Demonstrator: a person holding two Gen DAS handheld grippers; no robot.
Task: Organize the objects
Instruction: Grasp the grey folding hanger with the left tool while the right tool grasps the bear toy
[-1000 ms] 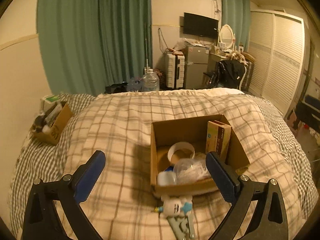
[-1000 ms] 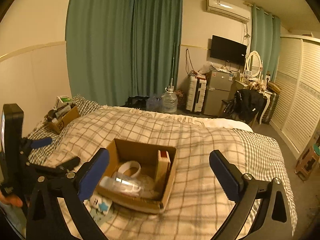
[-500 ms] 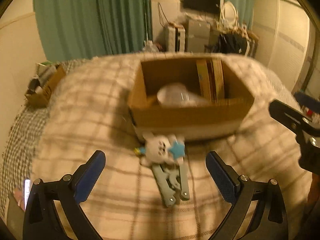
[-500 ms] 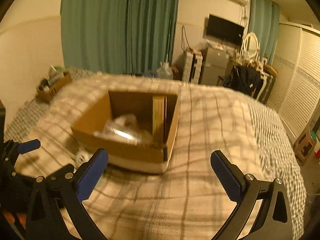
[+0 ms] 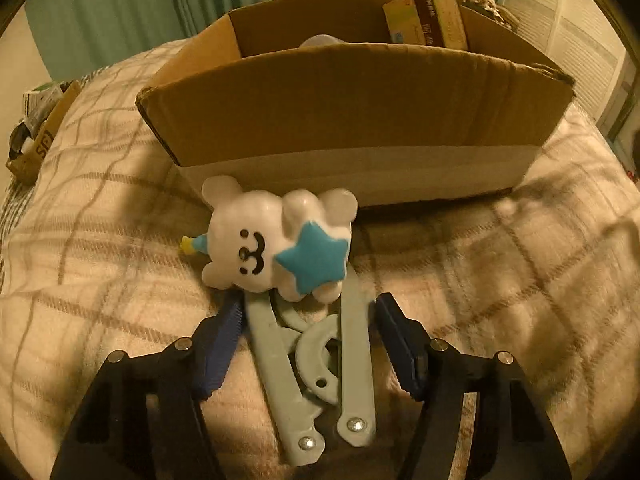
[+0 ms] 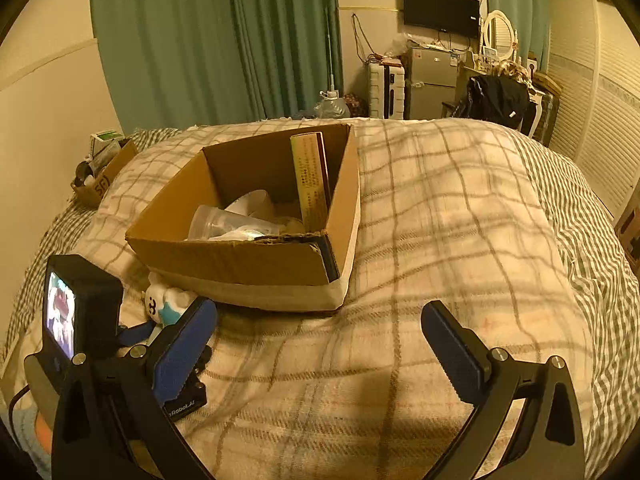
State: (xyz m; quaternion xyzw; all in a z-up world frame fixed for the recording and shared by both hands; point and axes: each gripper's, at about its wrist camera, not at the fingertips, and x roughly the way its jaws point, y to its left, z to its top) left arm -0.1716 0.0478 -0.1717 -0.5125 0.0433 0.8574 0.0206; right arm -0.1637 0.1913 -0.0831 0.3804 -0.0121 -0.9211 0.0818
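**A:** Start at the fingers. What has the left gripper point(image 5: 308, 334) got?

**B:** Its blue pads point(image 5: 222, 338) are narrowed around the two grey handles of the clip toy point(image 5: 312, 364), one pad at 9 o'clock of the handles, the other at 3 o'clock. They sit just beside the handles; I cannot tell whether they are pressing yet.

**A:** That's new?

**B:** Yes. A second ago the left jaws were spread wide and high above the bed, and half a second ago they were still wide with the toy lying ahead of them. Now they have dropped and drawn in on the handles.

**A:** And the toy itself?

**B:** It lies on the plaid blanket point(image 5: 520, 280). Its white bear head with the blue star point(image 5: 280, 248) points toward 12 o'clock, touching or nearly touching the near wall of the cardboard box point(image 5: 360, 120).

**A:** The right gripper point(image 6: 320, 344)?

**B:** Spread wide, empty, hovering over bare blanket at about 5 o'clock of the box. It has come lower and closer than a second ago.

**A:** So where does that leave the tidying?

**B:** My guess: the toy is the last loose item. A clear plastic cup point(image 6: 224, 222) and a tall packet point(image 6: 310, 180) are already in the box. Next comes a firm squeeze, a lift over the wall, and a release inside.
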